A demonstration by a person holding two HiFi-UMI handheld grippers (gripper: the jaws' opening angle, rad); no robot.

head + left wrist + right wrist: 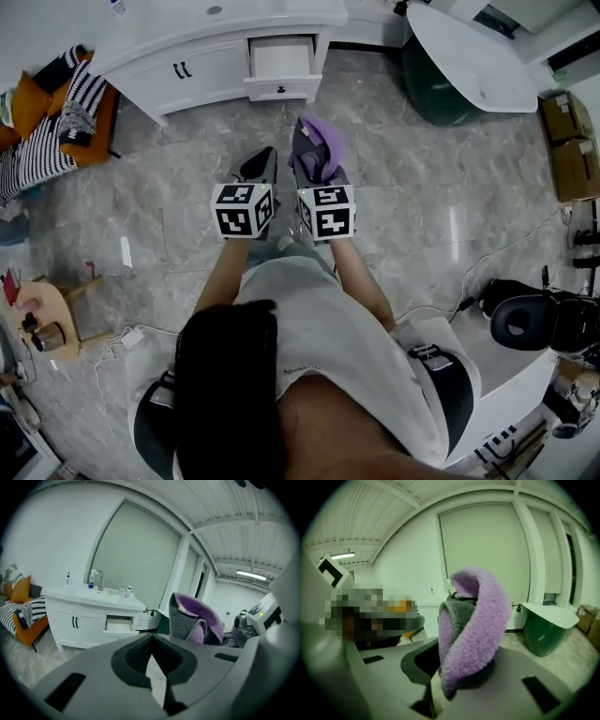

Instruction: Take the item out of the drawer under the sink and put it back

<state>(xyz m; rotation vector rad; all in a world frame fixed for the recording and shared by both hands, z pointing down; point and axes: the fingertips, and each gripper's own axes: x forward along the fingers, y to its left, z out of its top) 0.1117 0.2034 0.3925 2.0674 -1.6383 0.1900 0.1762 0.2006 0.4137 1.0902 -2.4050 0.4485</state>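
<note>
head view: the person stands on the marble floor (187, 216), well apart from the white vanity cabinet (202, 70). its drawer (281, 58) is pulled out and looks empty, which fits the item being out of it. the right gripper (314, 157) carries a purple-and-grey fleece cloth (323, 141) upright in front of the body, pointed toward the drawer. the left gripper (261, 167) rides just beside it and carries nothing.

left gripper view: the left gripper (151, 641) has its jaws together at the tips, with only floor showing through the slit below them. it is probably kept free for the drawer front. the open drawer (119, 624) sits under the counter, to one side of the faucet (99, 579). the fleece cloth (197, 618) stands up at the right.

right gripper view: the right gripper (459, 677) is clamped on the lower end of the fleece cloth (473, 625), so the folded pile rises above the jaws rather than dangling. that would keep it compact for slipping into the drawer. judged from this, the cloth is on its way back and not yet put in.
</note>
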